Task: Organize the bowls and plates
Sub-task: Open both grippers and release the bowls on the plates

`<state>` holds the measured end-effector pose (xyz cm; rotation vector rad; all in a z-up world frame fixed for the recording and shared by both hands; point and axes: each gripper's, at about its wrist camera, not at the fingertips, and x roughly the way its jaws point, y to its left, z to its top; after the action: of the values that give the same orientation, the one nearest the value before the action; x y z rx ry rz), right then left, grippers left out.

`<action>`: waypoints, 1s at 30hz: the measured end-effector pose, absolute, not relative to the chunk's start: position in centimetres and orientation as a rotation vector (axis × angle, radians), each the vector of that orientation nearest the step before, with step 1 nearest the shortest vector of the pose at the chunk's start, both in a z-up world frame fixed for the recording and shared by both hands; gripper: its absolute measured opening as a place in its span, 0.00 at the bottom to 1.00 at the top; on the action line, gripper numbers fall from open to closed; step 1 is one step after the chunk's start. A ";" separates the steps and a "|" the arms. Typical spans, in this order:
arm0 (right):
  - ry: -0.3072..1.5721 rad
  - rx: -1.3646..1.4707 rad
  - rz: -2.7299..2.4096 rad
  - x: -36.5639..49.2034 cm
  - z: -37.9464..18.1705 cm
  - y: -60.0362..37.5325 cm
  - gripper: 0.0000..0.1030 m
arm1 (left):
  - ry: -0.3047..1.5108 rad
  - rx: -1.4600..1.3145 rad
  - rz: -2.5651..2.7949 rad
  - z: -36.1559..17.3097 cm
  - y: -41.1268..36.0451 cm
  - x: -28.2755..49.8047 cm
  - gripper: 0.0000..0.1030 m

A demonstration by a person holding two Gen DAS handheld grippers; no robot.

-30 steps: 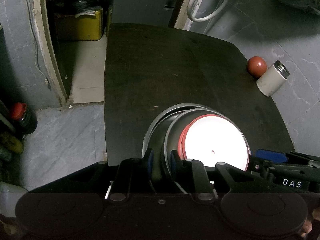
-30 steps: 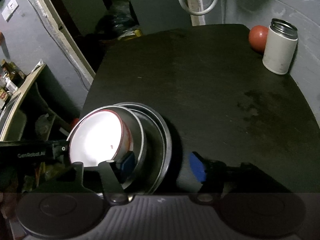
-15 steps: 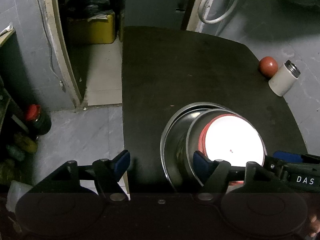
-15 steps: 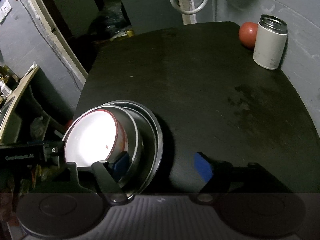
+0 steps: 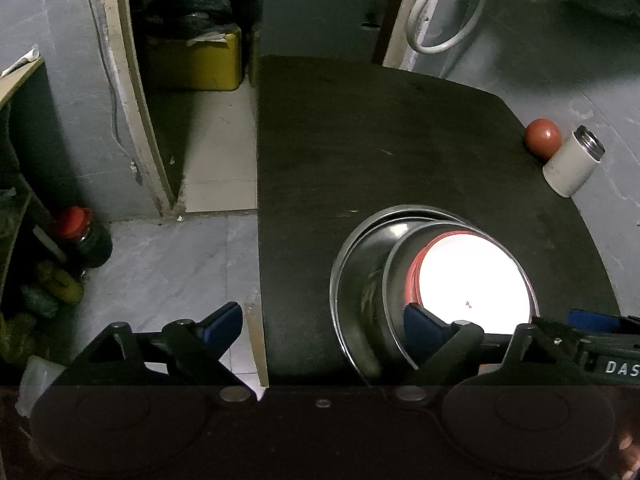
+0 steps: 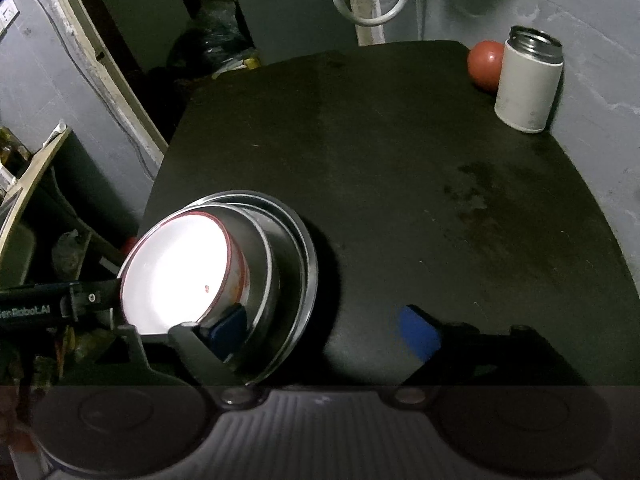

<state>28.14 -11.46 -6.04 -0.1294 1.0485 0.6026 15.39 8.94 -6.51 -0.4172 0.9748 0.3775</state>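
Tool, left: spread wide; a second ago it was pinching the rim of the steel bowl, now released, right finger pad just beside that rim, left pad off the bench edge over the floor.
Tool, right: spread, unchanged; left finger pad sits low against the stack's near side, right pad over bare bench.
Stack: white bowl with red rim nested in steel bowl, that in turn on steel plates; all rest on the bench near its front-left corner.
Change: grip let go, stack has stayed put.
Judgement: nesting looks complete; stack leans slightly off-centre, so a nudge could shift it.
Surroundings: white flask and red ball at the far right corner, well apart.
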 end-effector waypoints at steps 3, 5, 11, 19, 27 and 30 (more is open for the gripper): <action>1.035 -0.116 0.605 28.1 -5.7 -11.9 0.95 | 0.974 -0.416 0.385 -6.3 8.7 15.3 0.87; 1.033 -0.114 0.608 28.1 -5.6 -12.1 0.96 | 0.971 -0.413 0.390 -6.2 8.7 15.2 0.87; 1.017 -0.109 0.620 27.9 -5.3 -12.5 0.99 | 0.958 -0.412 0.417 -5.8 8.4 14.8 0.96; 1.000 -0.096 0.639 27.7 -4.9 -13.3 1.00 | 0.952 -0.400 0.430 -5.5 7.9 14.5 0.99; 0.958 -0.087 0.683 26.9 -4.1 -14.1 1.00 | 0.915 -0.410 0.462 -4.8 7.0 13.6 0.99; 0.938 -0.087 0.710 26.4 -3.8 -14.5 1.00 | 0.892 -0.408 0.470 -4.5 6.5 13.1 0.99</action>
<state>26.39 -14.52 -3.77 -0.0870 0.9384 0.7103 13.12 6.47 -4.48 -0.4079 0.8917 0.4700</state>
